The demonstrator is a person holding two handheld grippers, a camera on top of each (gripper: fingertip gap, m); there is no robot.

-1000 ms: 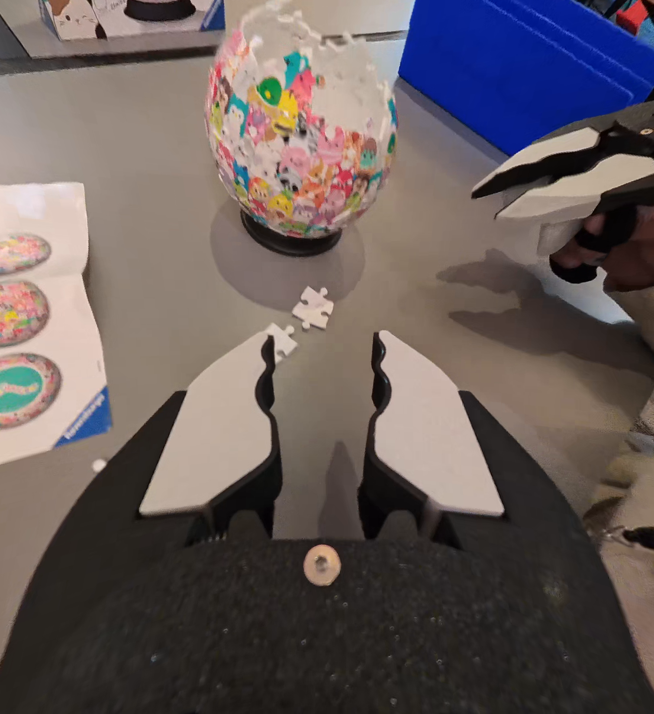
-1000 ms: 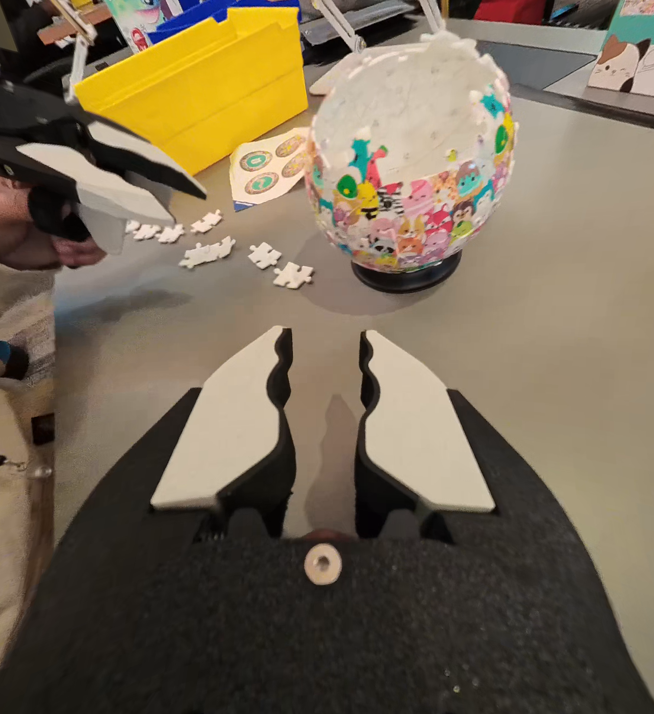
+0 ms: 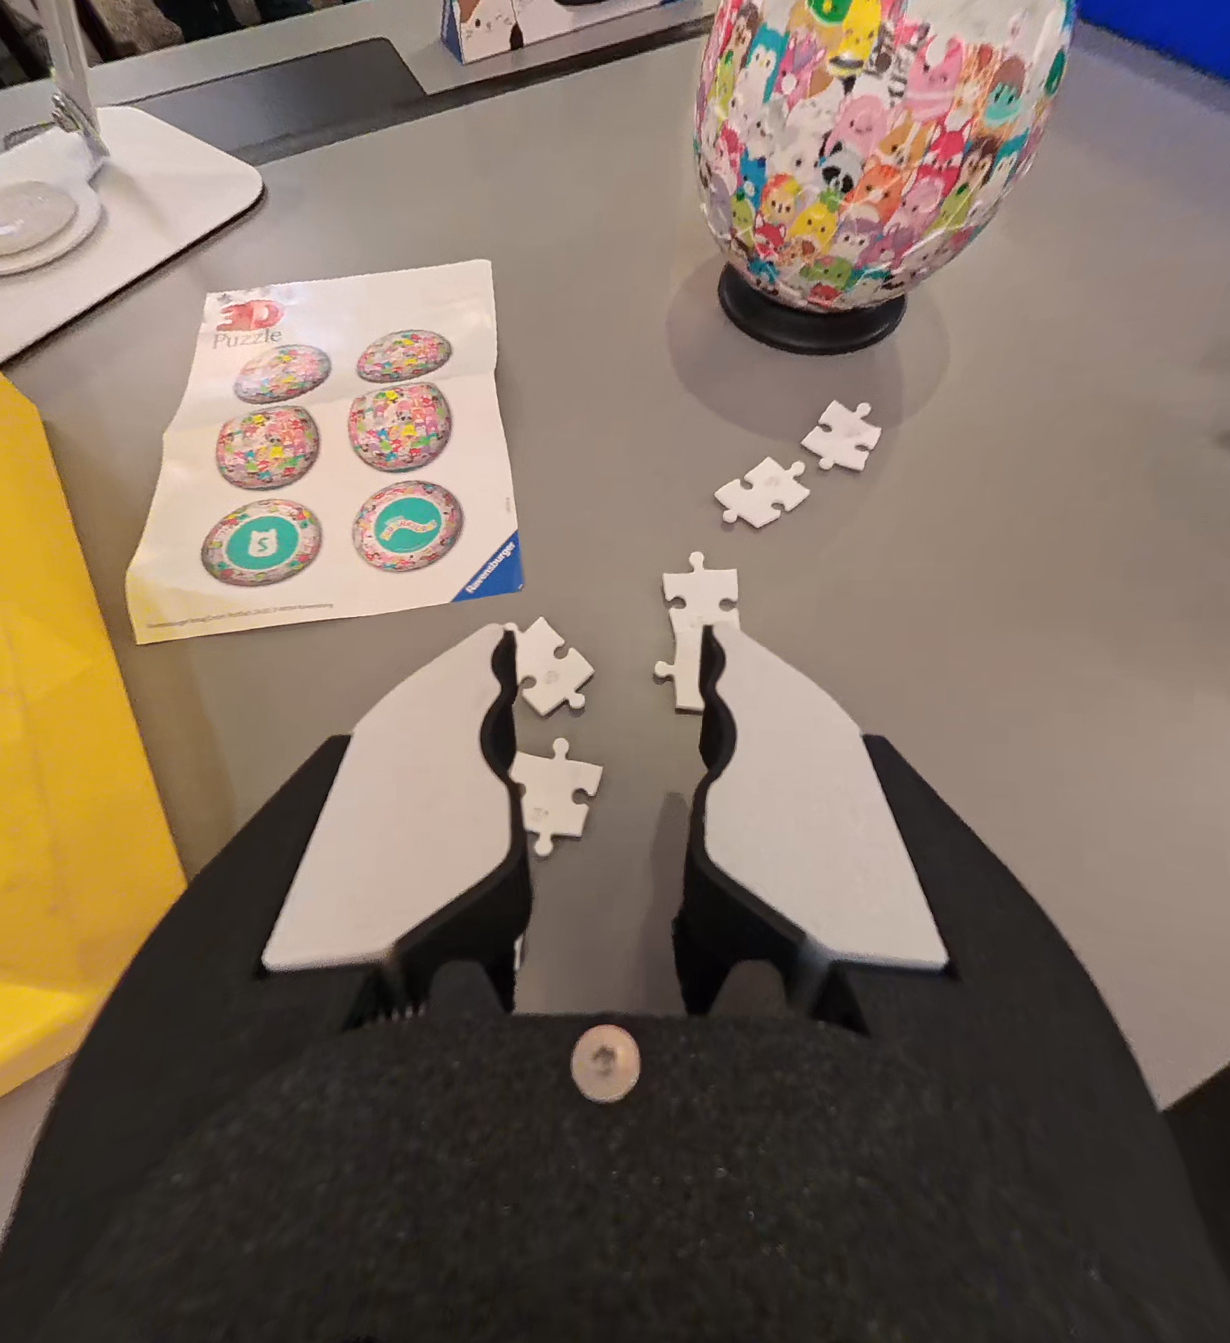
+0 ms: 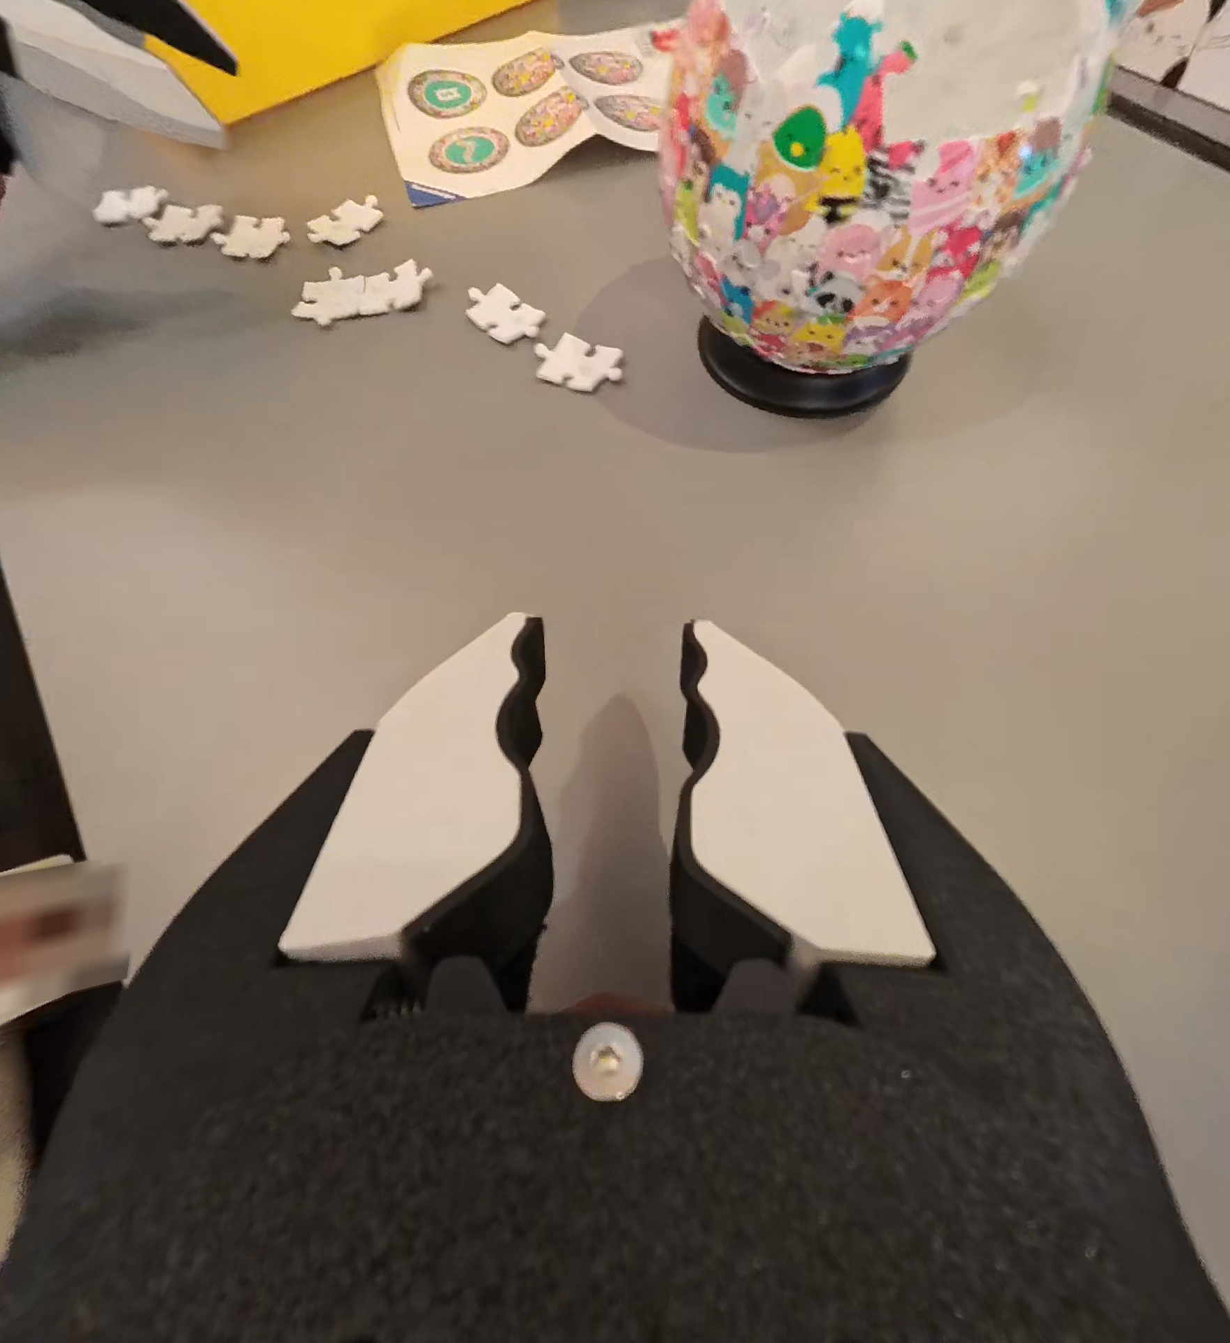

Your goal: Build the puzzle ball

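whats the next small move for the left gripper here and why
Probably lower the left gripper and shut its fingers on one loose white piece lying between the fingertips. It is open and empty, poised over the scattered pieces on the table, while the puzzle ball on its black stand still has an unfinished top. The right gripper is open too, over bare table.

- The right tongs (image 4: 613, 632) hovered over a bare stretch of grey desk (image 4: 960, 581), jaws parted with nothing between them.
- A partly built puzzle ball (image 4: 880, 182), covered in colourful cartoon animals with white gaps near its top, sat on a black ring stand (image 4: 804, 389) ahead and to the right.
- White loose puzzle pieces (image 4: 361, 291) lay scattered to the ball's left.
- A printed instruction sheet (image 4: 510, 116) lay behind them, beside a yellow bin (image 4: 321, 43).
- The left tongs (image 4: 110, 87) showed at the top left corner.
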